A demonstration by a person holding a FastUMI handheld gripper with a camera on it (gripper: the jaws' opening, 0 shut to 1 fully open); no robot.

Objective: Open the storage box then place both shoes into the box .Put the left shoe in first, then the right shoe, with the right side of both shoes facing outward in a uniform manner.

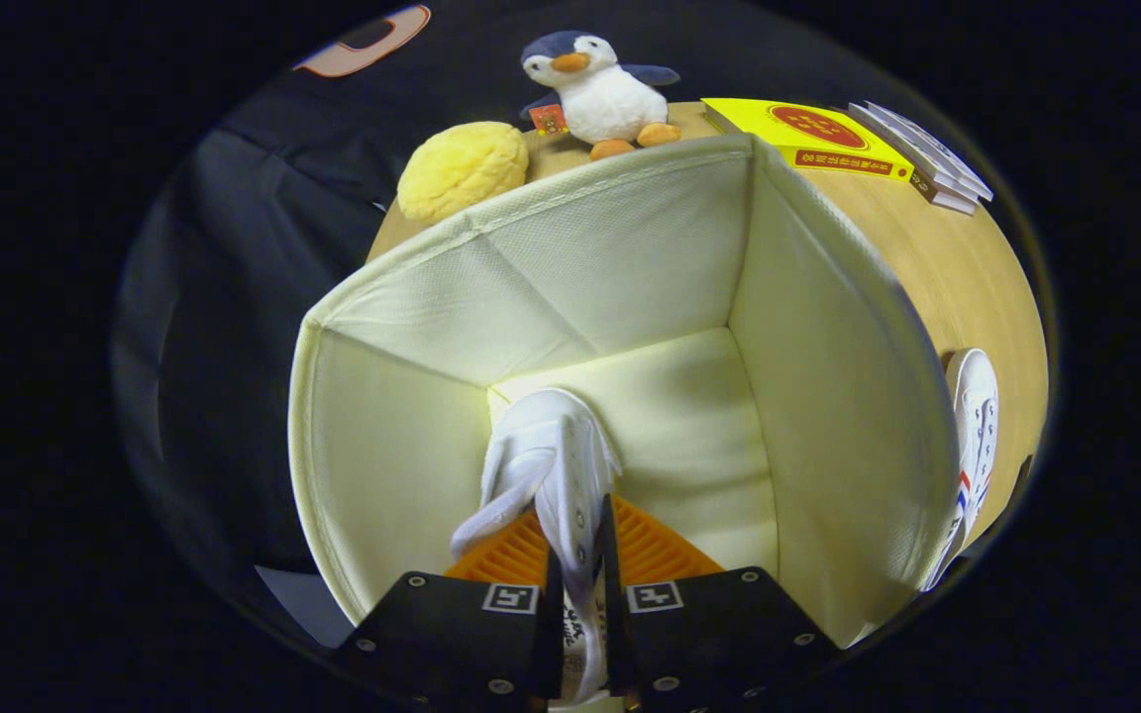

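Note:
My gripper (578, 555) is shut on a white canvas shoe (543, 458), pinching its upper edge between both fingers. The shoe hangs toe-down inside the open cream fabric storage box (620, 257), with its toe close to the box floor near the left wall. The box has no lid on it and its inside shows. A second white shoe (972, 446), with red and blue marks on its side, lies on the wooden table (957, 277) outside the box, against its right wall.
Beyond the box on the table stand a penguin plush (598, 94) and a yellow fluffy ball (464, 168). A yellow book (808, 134) and a stack of thin white booklets (922, 153) lie at the far right.

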